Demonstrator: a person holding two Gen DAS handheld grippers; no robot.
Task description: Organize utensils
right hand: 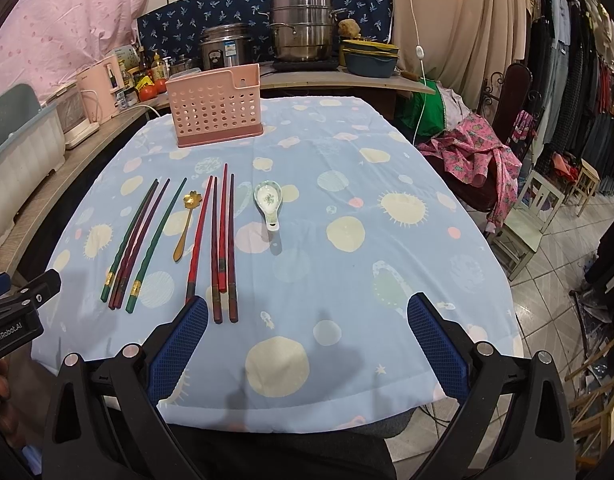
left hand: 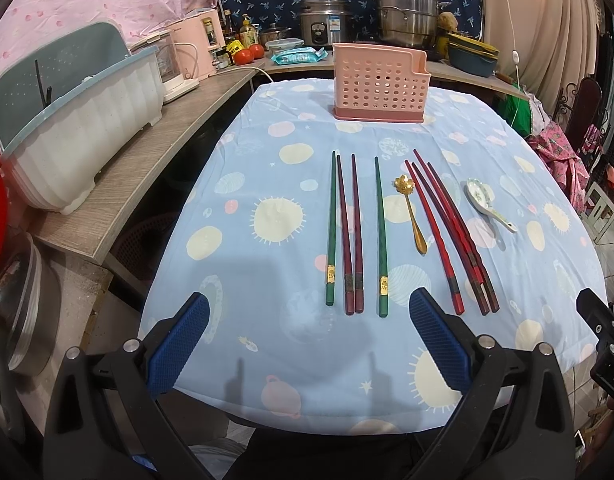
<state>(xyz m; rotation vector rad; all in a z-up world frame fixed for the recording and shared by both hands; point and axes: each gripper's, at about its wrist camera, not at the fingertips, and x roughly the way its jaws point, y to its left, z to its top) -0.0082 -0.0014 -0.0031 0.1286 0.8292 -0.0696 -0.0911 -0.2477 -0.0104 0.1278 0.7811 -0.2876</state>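
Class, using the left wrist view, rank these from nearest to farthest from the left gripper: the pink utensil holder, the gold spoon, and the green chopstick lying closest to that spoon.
1. Green chopstick: its near end lies just ahead of the left gripper, right of centre.
2. Gold spoon: further up the table, right of that chopstick.
3. Pink utensil holder: at the table's far end.
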